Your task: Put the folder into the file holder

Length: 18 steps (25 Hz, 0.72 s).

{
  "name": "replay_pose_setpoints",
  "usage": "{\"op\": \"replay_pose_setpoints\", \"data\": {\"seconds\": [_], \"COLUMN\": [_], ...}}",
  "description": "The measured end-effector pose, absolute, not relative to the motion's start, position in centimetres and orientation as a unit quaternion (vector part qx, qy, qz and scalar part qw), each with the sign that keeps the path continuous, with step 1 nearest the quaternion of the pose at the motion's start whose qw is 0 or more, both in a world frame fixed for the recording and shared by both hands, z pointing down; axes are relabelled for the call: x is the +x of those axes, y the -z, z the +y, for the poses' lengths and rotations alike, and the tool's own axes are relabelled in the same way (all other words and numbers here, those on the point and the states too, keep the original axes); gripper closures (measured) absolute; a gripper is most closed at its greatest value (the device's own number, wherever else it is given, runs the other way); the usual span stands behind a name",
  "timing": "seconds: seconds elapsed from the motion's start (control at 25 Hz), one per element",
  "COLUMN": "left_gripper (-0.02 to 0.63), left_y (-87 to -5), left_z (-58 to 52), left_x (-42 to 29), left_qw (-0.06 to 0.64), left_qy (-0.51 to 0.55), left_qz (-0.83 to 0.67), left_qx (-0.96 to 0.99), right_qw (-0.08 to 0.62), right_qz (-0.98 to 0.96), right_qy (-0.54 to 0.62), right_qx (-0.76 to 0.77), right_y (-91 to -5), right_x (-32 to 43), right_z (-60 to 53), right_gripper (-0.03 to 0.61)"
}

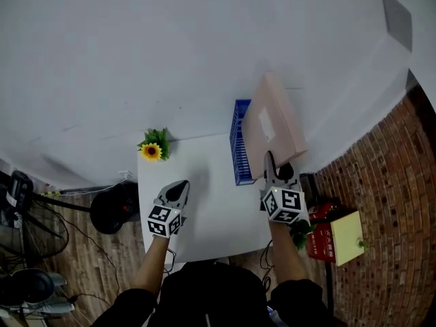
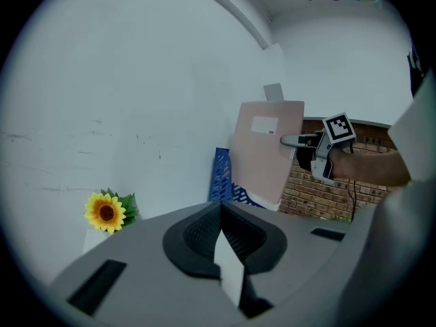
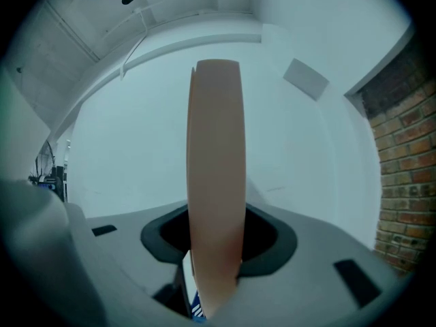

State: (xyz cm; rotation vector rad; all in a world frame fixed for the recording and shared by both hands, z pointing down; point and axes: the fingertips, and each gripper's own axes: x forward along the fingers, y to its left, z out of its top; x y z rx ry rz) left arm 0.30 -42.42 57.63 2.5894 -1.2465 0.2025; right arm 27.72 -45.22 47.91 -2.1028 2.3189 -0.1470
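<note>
A pink folder (image 1: 276,118) with a white label is held on edge by my right gripper (image 1: 270,161), whose jaws are shut on its near edge. It leans just right of the blue slotted file holder (image 1: 238,145), which stands at the table's back right. In the right gripper view the folder (image 3: 216,182) rises edge-on from between the jaws (image 3: 214,278). The left gripper view has the folder (image 2: 266,152), the holder (image 2: 221,176) and the right gripper (image 2: 289,140). My left gripper (image 1: 180,186) hovers over the table's left side, shut and holding nothing (image 2: 221,240).
A sunflower (image 1: 152,151) stands at the back left corner of the white table (image 1: 204,210). Red and yellow boxes (image 1: 337,237) sit off the table's right edge by a brick wall (image 1: 381,203). A fan (image 1: 20,230) and cables lie on the floor at left.
</note>
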Motion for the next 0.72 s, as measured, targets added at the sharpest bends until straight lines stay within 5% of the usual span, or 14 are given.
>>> {"op": "replay_pose_setpoints", "data": {"seconds": [0.72], "left_gripper": [0.591], "left_y": [-59.8], "left_z": [-44.5], "left_x": [-1.8], "left_qw": [0.152], "left_qy": [-0.083], "left_qz": [-0.438], "left_qx": [0.882], "right_qw": [-0.018], "right_qz": [0.729], "right_qy": [0.035], "right_qx": [-0.684], "right_y": [-51.7], "right_x": [26.3], "right_z": [-48.4], "right_gripper": [0.407]}}
